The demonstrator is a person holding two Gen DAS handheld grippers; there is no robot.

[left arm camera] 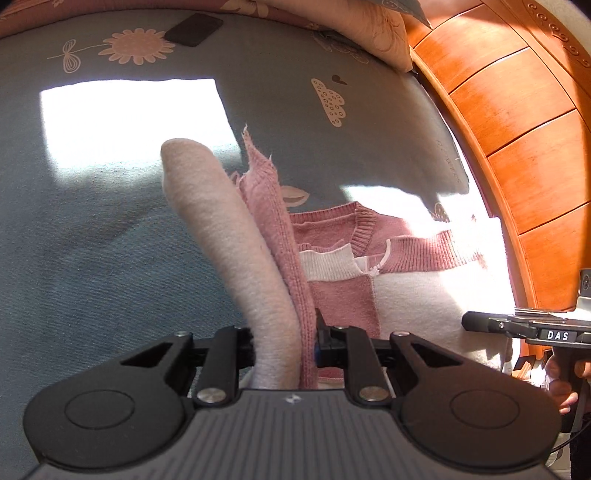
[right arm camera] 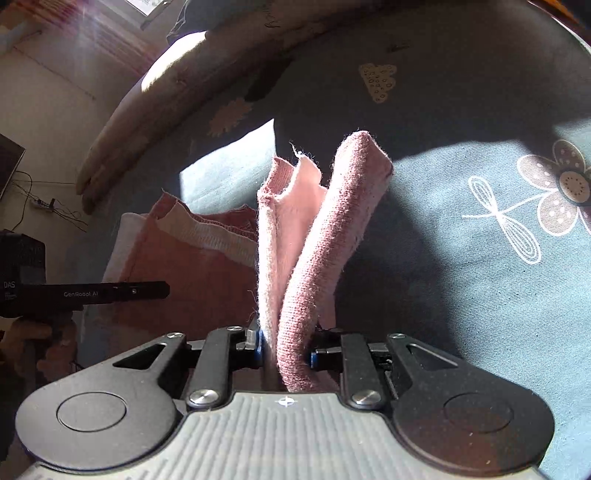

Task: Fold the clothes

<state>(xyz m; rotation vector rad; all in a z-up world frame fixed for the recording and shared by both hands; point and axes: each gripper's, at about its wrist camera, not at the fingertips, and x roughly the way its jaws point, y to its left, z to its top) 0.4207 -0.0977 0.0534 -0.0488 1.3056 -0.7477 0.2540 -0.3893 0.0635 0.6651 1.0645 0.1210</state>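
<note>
Left wrist view: left tongs clamp a bunched fold of the pink-and-cream knit sweater. A pale cream roll and a pink knit strip rise from between the jaws and stand up toward the camera. The rest of the sweater lies on the bed, its ribbed neckline turned toward the wooden headboard. Bedsheet is grey-blue with flower and cloud prints; bright sun patches fall across it. A dark phone lies near the far edge, beside a pillow. The right tongs enter at the right edge, seen side-on, with fingers of a hand on the handle.

Right wrist view: right tongs grip another bunch of the same sweater, pink and pale layers pinched between the blue pads, the cloth standing up in two lobes. More of the sweater lies flat on the bed to the left. The left tongs show side-on at the left edge, a hand below.
</note>
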